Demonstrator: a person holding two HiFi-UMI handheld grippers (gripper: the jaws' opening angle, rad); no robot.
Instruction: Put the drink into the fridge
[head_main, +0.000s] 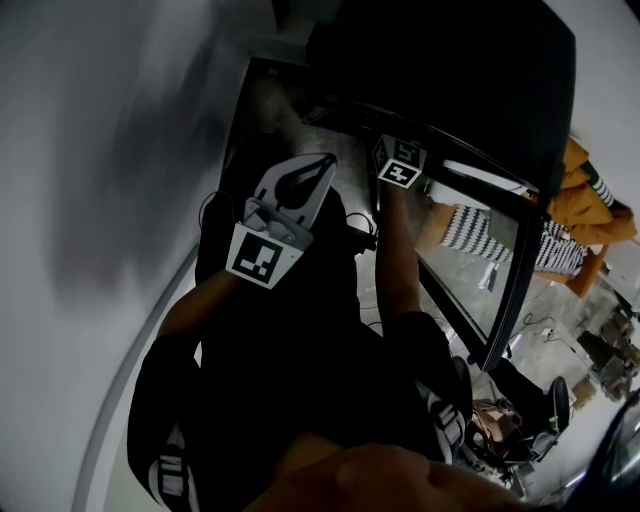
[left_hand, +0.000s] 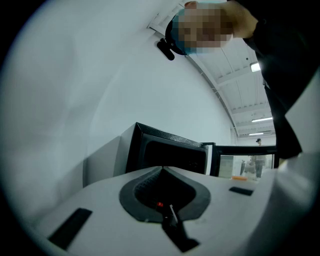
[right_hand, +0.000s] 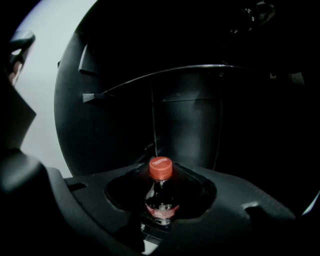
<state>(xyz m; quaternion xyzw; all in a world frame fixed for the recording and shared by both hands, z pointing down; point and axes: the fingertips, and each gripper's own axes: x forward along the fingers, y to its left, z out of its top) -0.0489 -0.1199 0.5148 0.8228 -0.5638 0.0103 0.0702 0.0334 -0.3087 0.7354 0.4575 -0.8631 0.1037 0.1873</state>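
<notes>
The drink is a dark cola bottle (right_hand: 161, 197) with a red cap (right_hand: 160, 168). It stands upright between the jaws of my right gripper (right_hand: 161, 202), which close around its body. That gripper (head_main: 400, 160) reaches into the dark inside of the black fridge (head_main: 440, 60), under a shelf (right_hand: 165, 75). In the head view the bottle is hidden. My left gripper (head_main: 322, 168), white with a dark teardrop gap, hangs outside the fridge at the left. Its tips meet with nothing held (left_hand: 162, 172), and it points toward the fridge (left_hand: 170, 150).
The fridge's glass door (head_main: 500, 270) stands open at the right. A white wall (head_main: 90, 150) runs along the left. A person in orange and striped clothes (head_main: 590, 200) stands behind the door. Cables lie on the floor (head_main: 545, 325).
</notes>
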